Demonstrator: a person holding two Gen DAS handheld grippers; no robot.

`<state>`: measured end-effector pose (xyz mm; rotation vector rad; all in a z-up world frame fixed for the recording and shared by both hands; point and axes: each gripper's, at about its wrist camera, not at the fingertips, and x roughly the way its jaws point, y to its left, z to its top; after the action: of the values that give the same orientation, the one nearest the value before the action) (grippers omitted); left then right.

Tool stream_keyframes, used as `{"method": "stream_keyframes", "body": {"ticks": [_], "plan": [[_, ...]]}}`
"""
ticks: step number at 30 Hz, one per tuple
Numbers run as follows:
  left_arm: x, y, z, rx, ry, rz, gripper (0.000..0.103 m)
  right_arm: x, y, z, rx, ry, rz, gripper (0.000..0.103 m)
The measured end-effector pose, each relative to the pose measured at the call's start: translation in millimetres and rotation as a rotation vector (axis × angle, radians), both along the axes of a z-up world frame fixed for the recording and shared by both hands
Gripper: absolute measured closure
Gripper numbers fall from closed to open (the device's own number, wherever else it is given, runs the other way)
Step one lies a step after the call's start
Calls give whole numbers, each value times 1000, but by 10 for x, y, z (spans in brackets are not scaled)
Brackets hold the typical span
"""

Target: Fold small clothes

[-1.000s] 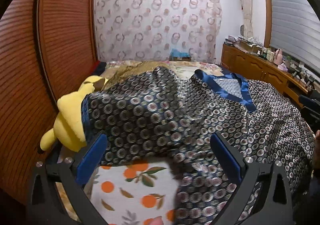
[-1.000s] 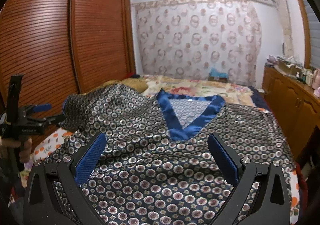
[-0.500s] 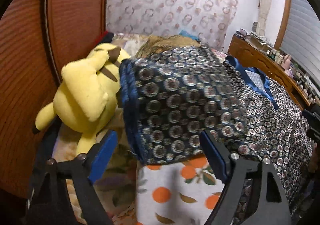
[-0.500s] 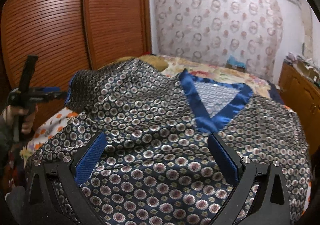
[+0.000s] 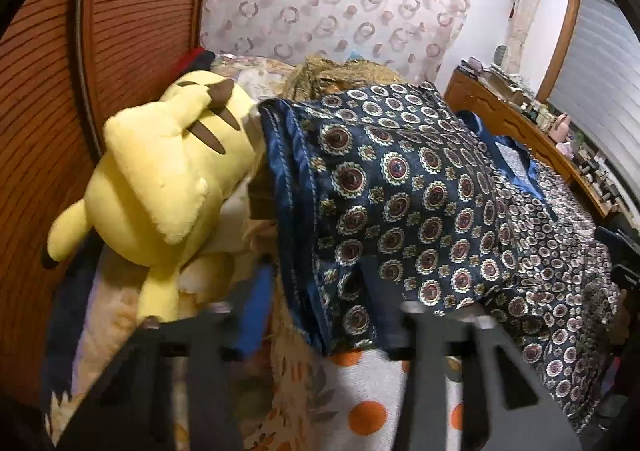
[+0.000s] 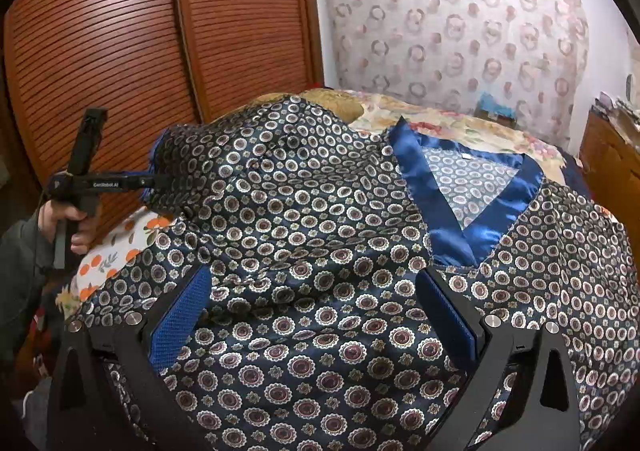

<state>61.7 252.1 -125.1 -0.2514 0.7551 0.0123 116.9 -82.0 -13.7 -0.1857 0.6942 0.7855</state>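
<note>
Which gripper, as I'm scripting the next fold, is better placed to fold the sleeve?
Left. The left gripper straddles the sleeve hem; the right gripper hangs open over the shirt body.

I see a satin top (image 6: 320, 251), navy with ringed medallions in white and maroon, trimmed by a plain royal-blue V-neck band (image 6: 424, 191). A yellow plush toy (image 5: 160, 179) bears brown stripes. The white bedsheet (image 5: 360, 403) carries orange fruit and green-brown leaves.
</note>
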Motion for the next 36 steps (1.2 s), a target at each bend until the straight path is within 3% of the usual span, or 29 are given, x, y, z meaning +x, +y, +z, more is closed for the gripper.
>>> {"method": "stream_keyframes", "body": {"ticks": [2, 4, 8, 16, 23, 32, 34, 36], "plan": [[6, 25, 0, -7, 10, -7, 79, 5, -17, -4, 5, 6, 1, 0], [7, 45, 20, -15, 5, -13, 95, 7, -19, -11, 0, 7, 5, 0], [-33, 26, 121, -12, -15, -20, 103, 13, -56, 1, 2, 7, 1, 0], [-185, -453, 761, 49, -149, -104, 103, 46, -159, 9, 19, 7, -27, 0], [170, -1114, 1284, 82, -226, -245, 103, 92, -358, 66, 41, 2, -70, 0], [464, -1927, 1405, 161, -199, -372, 101, 132, -680, 55, 58, 10, -135, 0], [481, -1923, 1366, 128, -172, -380, 98, 138, -729, 62, 58, 11, -143, 0], [459, -1899, 1344, 125, -156, -361, 75, 140, -774, 75, 58, 7, -149, 0]]}}
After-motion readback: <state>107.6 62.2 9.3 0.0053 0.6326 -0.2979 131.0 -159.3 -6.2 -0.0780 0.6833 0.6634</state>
